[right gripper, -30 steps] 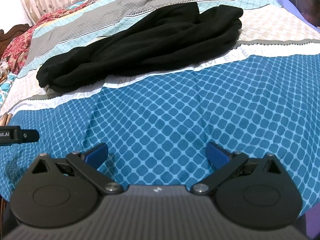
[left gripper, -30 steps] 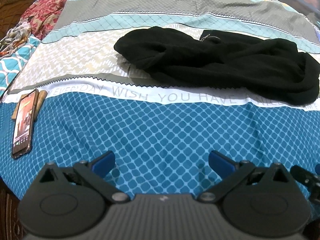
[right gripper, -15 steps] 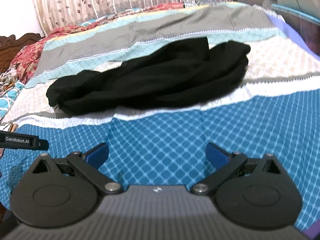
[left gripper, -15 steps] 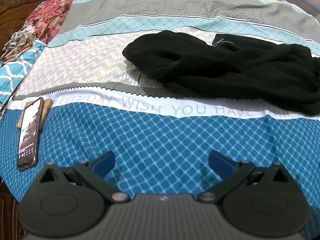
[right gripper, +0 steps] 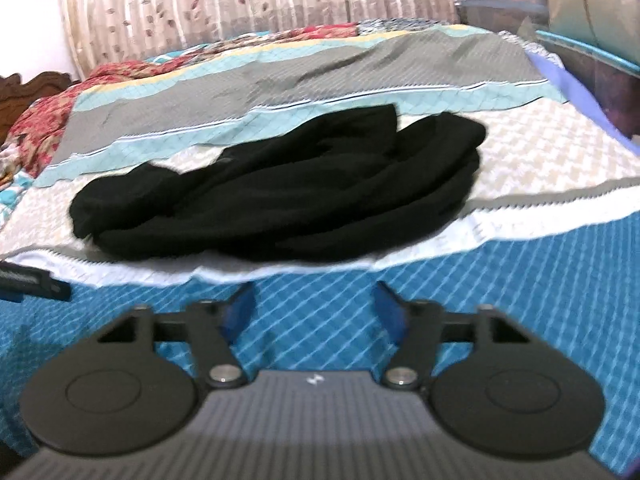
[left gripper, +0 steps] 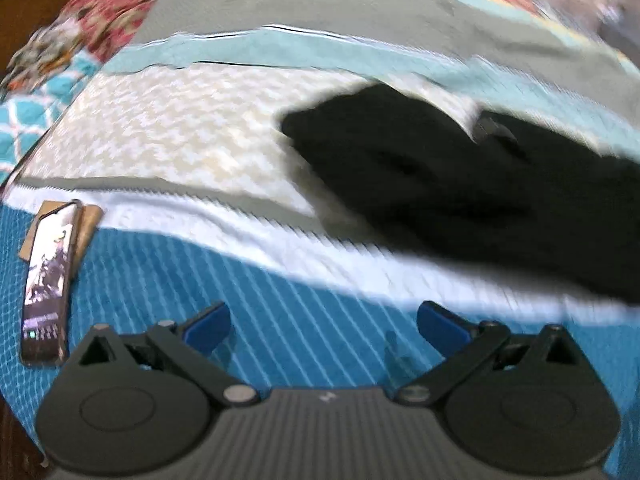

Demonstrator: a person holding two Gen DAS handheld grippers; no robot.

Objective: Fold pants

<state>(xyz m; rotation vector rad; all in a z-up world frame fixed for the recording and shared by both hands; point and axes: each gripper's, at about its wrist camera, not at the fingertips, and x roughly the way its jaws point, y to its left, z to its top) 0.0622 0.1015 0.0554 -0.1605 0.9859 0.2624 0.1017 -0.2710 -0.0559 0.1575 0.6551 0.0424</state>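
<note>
The black pants [right gripper: 280, 196] lay bunched crosswise on the bed [right gripper: 520, 264] (curtained room, seemingly); both claws, left [left gripper: 323, 326] and right [right gripper: 316, 306], gaped empty.

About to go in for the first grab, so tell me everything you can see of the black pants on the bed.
The black pants lie in a crumpled, twisted heap across the cream-patterned band of the bedspread, not spread flat. The fabric looks soft and thick, maybe knit or fleece. Rounded bunched ends sit at left and right; a small pale tag or fastener shows in the left wrist view, too blurred to identify. The near edge overlaps the white band. Only the bedspread touches them; both grippers are short of the heap.
</note>
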